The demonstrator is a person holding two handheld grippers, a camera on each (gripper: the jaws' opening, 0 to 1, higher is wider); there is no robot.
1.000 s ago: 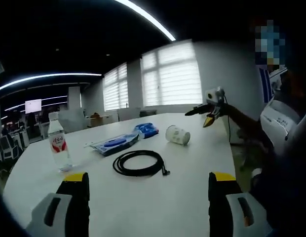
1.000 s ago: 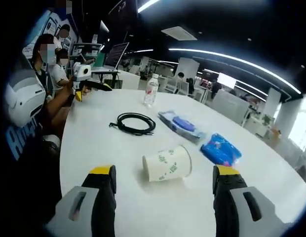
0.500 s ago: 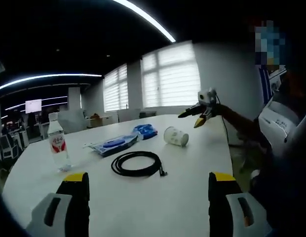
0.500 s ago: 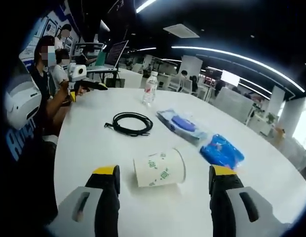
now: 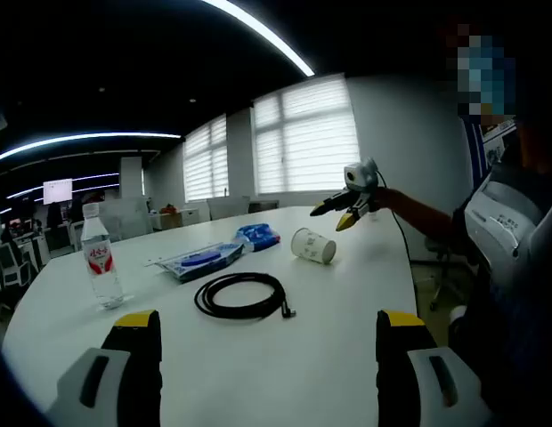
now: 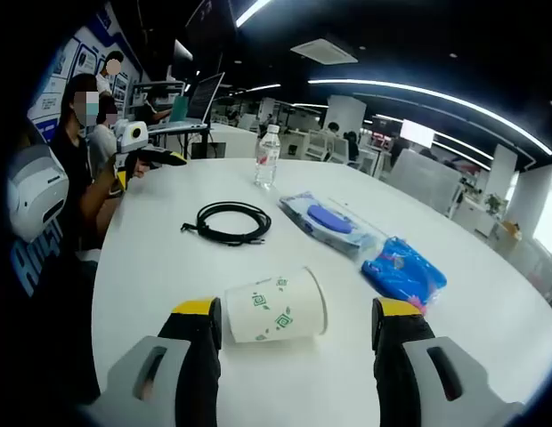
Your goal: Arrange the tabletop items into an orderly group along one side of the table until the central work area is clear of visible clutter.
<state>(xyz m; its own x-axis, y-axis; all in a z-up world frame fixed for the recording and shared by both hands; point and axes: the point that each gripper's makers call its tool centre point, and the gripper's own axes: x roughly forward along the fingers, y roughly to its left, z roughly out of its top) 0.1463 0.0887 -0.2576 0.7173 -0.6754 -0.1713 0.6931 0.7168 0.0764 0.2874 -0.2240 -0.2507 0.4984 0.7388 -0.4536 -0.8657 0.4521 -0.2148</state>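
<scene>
A white paper cup (image 6: 276,307) with green marks lies on its side on the white table (image 6: 151,258). My right gripper (image 6: 296,313) is open, its yellow-tipped jaws standing on either side of the cup. In the left gripper view the same cup (image 5: 313,245) lies at the far right, with the right gripper (image 5: 345,203) hovering just above and behind it. My left gripper (image 5: 267,331) is open and low over the near table edge, with nothing between its jaws. A black cable coil (image 5: 240,295) lies ahead of it. The left gripper (image 6: 144,153) is held by a hand at the table's far left.
A water bottle (image 5: 97,265) stands at the left. A flat blue-and-white packet (image 5: 200,260) and a blue pack (image 5: 256,236) lie beyond the cable. They appear again as bottle (image 6: 268,157), packet (image 6: 325,221) and pack (image 6: 403,271). Seated people are at the left rim.
The right gripper has moved forward and down, so the cup now sits between its jaw tips. The left gripper has barely moved. No item on the table has shifted.
</scene>
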